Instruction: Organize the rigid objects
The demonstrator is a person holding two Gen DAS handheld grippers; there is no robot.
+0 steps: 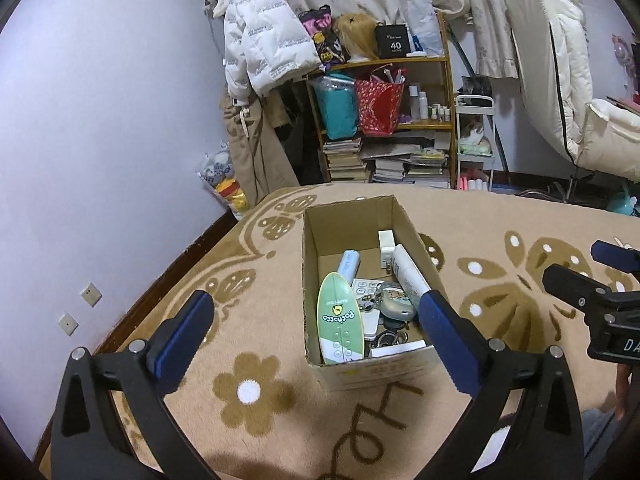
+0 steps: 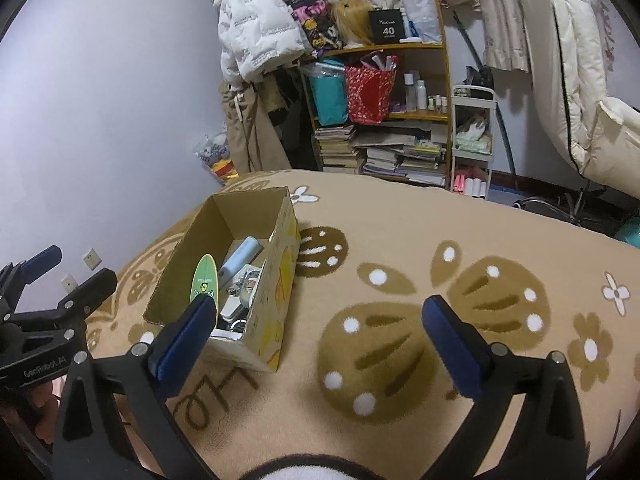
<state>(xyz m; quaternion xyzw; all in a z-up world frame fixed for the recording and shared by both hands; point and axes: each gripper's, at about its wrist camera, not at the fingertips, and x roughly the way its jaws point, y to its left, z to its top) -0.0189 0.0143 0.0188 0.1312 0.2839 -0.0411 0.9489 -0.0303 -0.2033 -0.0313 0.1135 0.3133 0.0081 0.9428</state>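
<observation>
An open cardboard box (image 1: 310, 272) stands on a tan patterned blanket (image 1: 256, 360). Inside it lie a green surfboard-shaped toy (image 1: 340, 320), a pale blue tube (image 1: 348, 264), a white charger (image 1: 387, 245), a white stick-shaped item (image 1: 408, 274), a grey keyring case (image 1: 394, 302) and other small things. My left gripper (image 1: 316, 338) hovers above the box's near end, open and empty. In the right wrist view the same box (image 2: 280, 280) sits to the left. My right gripper (image 2: 320, 332) is open and empty over bare blanket beside the box.
A wooden shelf (image 1: 446, 80) with books, bags and bottles stands behind the blanket. A white puffer jacket (image 1: 264, 48) hangs at its left. A white cart (image 1: 476, 140) and a padded chair (image 1: 568, 92) are at the right. A lilac wall (image 1: 100, 120) runs along the left.
</observation>
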